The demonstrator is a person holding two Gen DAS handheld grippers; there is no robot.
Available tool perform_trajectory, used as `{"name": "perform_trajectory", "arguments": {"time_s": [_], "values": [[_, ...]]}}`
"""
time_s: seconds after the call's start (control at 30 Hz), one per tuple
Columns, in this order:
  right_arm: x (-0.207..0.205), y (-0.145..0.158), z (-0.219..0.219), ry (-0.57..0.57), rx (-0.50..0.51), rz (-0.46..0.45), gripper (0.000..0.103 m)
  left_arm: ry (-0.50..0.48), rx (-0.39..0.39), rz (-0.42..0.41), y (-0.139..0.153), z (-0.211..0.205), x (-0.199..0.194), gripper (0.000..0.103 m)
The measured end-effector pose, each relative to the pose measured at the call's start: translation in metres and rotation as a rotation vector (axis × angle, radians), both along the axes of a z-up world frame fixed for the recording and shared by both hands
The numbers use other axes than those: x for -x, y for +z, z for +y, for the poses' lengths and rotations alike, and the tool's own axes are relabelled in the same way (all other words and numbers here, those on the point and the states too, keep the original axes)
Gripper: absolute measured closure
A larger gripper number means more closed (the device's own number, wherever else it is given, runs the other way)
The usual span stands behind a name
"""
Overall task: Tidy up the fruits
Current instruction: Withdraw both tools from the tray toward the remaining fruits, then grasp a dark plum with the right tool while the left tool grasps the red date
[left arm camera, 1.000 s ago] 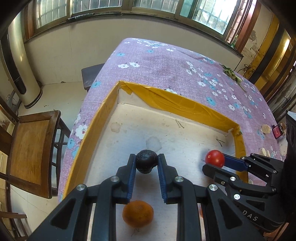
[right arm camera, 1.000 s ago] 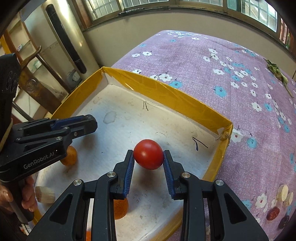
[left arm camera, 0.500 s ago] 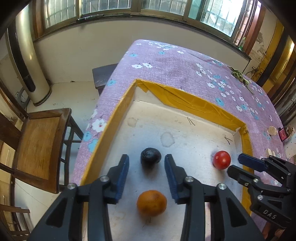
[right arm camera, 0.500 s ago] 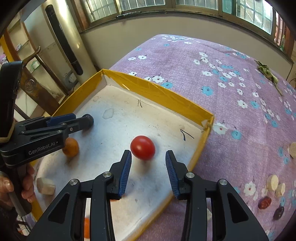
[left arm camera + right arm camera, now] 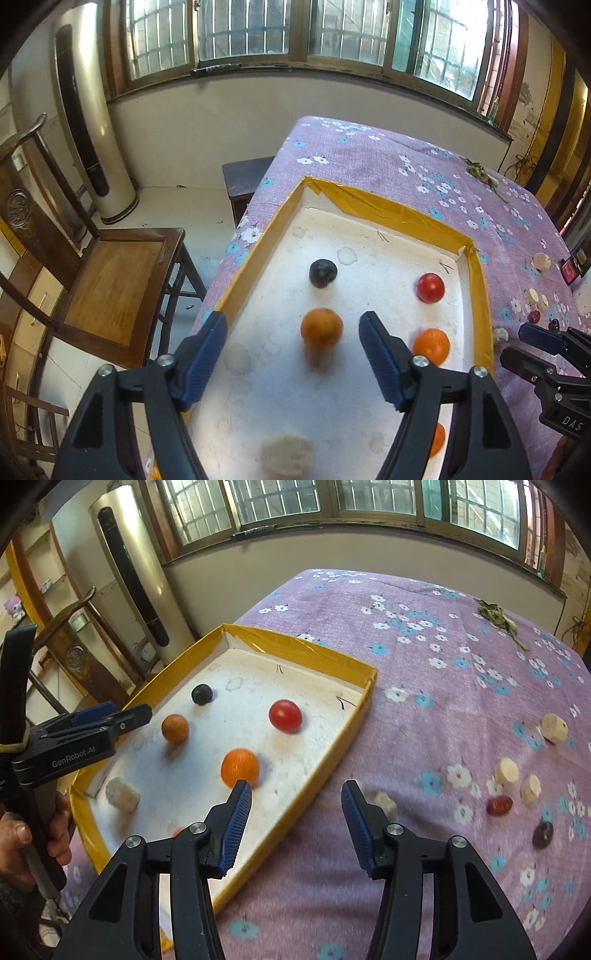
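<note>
We read "GenRobot.AI" in grey letters on the side of the left hand-held gripper (image 5: 291, 354) as it shows in the right wrist view, and "DAS" on the body of the right hand-held gripper (image 5: 295, 814) at the edge of the left wrist view; no other writing is legible.

The one container is a shallow tray (image 5: 306, 650) with yellow taped walls and a white floor, resting on a desk under a purple cloth (image 5: 424, 686) printed with white and blue flowers. In it we count a dark plum-like fruit (image 5: 322, 272) towards the far left, a red tomato (image 5: 430, 287) near the far right wall, a dull orange fruit (image 5: 321, 328) in the middle, a brighter orange fruit (image 5: 430, 345) to its right, another orange piece partly hidden behind the fingers lower down, and a pale chunk (image 5: 122, 794) near the close left wall. All lie apart from one another.

Outside the tray, on the cloth to the right, we see several pale chunks (image 5: 553, 728) and two small dark red fruits (image 5: 499, 805).

The left hand-held gripper's jaws have just been opening and now stand wide above the tray, released, with nothing pressed between the pads. The right hand-held gripper's jaws have also just been opening; they straddle the tray's near wall and grasp nothing. A hand (image 5: 22, 834) holds the left gripper's handle
</note>
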State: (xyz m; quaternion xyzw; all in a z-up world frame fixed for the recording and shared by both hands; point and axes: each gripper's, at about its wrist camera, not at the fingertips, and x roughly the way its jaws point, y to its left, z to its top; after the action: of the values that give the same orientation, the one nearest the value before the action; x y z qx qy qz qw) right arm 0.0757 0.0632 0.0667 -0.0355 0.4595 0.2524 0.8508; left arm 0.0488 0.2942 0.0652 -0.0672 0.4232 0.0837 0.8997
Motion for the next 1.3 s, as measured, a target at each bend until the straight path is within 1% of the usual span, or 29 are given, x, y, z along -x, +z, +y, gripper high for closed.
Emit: {"name": "perform_trajectory", "arguments": {"time_s": [0.07,0.13,0.2,0.3,0.37,0.43,0.47,0.53,0.6,0.67,0.7,0.73,0.8,0.83,0.87,0.97,1.03,1.13,1.2,1.3], "values": [[0.008,0.001,-0.01,-0.012,0.005,-0.008,0.047,0.001,0.003,-0.005,0.002,-0.009,0.007,0.021],[0.016,0.003,-0.02,-0.025,0.011,-0.023,0.039,-0.011,0.007,-0.004,0.003,-0.02,0.012,0.021],[0.023,0.006,-0.032,-0.039,0.011,-0.041,0.035,-0.031,0.004,0.003,0.003,-0.034,0.014,0.02],[0.029,0.008,-0.051,-0.058,0.011,-0.051,0.035,-0.058,-0.008,0.013,0.004,-0.057,0.015,0.019],[0.033,0.009,-0.066,-0.075,0.017,-0.057,0.035,-0.074,0.0,0.018,0.004,-0.071,0.016,0.018],[0.036,0.008,-0.08,-0.092,0.028,-0.062,0.034,-0.087,0.003,0.022,0.005,-0.086,0.018,0.013],[0.038,0.007,-0.089,-0.104,0.038,-0.069,0.034,-0.095,-0.001,0.025,0.004,-0.093,0.018,0.013],[0.042,0.006,-0.106,-0.132,0.062,-0.082,0.025,-0.115,-0.015,0.03,0.004,-0.109,0.018,0.012],[0.046,0.006,-0.125,-0.166,0.09,-0.106,0.02,-0.136,-0.023,0.039,0.003,-0.124,0.02,0.012],[0.05,0.005,-0.146,-0.213,0.136,-0.126,0.02,-0.151,-0.031,0.043,0.003,-0.137,0.022,0.012],[0.05,0.004,-0.155,-0.238,0.163,-0.126,0.018,-0.159,-0.032,0.046,0.002,-0.144,0.022,0.012],[0.049,0.001,-0.165,-0.257,0.175,-0.113,0.017,-0.166,-0.032,0.05,0.002,-0.15,0.022,0.012],[0.046,-0.003,-0.187,-0.278,0.154,-0.078,0.017,-0.179,-0.034,0.055,0.001,-0.162,0.023,0.012],[0.047,-0.003,-0.194,-0.277,0.147,-0.076,0.017,-0.186,-0.036,0.059,0.0,-0.168,0.024,0.012],[0.048,-0.003,-0.201,-0.283,0.154,-0.085,0.017,-0.193,-0.038,0.062,0.0,-0.173,0.024,0.012],[0.045,-0.005,-0.213,-0.306,0.219,-0.119,0.016,-0.21,-0.048,0.067,-0.001,-0.188,0.025,0.012],[0.04,-0.008,-0.218,-0.289,0.216,-0.116,0.016,-0.218,-0.055,0.072,-0.002,-0.196,0.027,0.012],[0.025,-0.014,-0.224,-0.247,0.168,-0.09,0.016,-0.226,-0.06,0.082,-0.003,-0.204,0.028,0.012],[0.013,-0.017,-0.224,-0.237,0.154,-0.097,0.016,-0.231,-0.068,0.091,-0.005,-0.209,0.028,0.012],[-0.006,-0.025,-0.219,-0.197,0.157,-0.091,0.018,-0.235,-0.08,0.109,-0.009,-0.216,0.028,0.012]]}}
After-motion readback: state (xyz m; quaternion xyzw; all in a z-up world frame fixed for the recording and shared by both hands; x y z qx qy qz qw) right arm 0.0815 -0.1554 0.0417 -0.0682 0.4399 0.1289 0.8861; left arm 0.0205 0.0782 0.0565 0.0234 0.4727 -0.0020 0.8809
